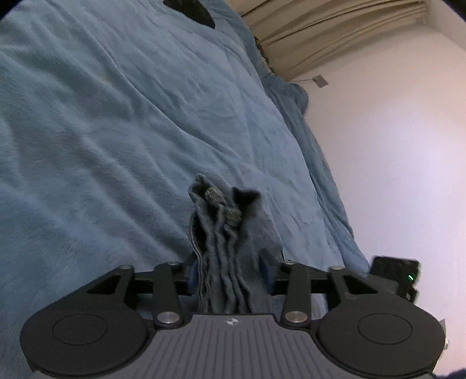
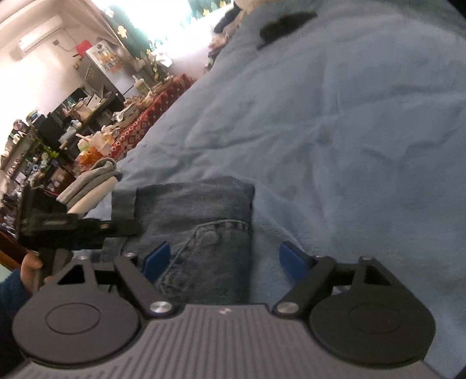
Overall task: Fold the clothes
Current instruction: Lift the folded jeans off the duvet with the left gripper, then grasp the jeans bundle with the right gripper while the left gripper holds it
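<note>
Jeans [image 2: 198,233] look mostly folded already, lying compact on the blue bedspread [image 2: 349,116]. Left gripper [image 1: 230,271] has bunched denim between its jaws, can't tell if it's pinching. Right gripper [image 2: 224,262] hangs wide open over them.

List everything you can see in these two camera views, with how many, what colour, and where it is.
jeans: one, blue denim, folded on the bed, bunched between the left tool's pads
blanket: one, light blue, covering the bed
dark item: one, black, far end of the bed
folded clothes: small stack, grey and white, bed edge
cluttered table: one, red patterned cloth, beside the bed
curtain: one, beige, by the wall
left tool: black, blue pads
right tool: black, open over the jeans
hand: one, gripping the left tool's handle
</note>
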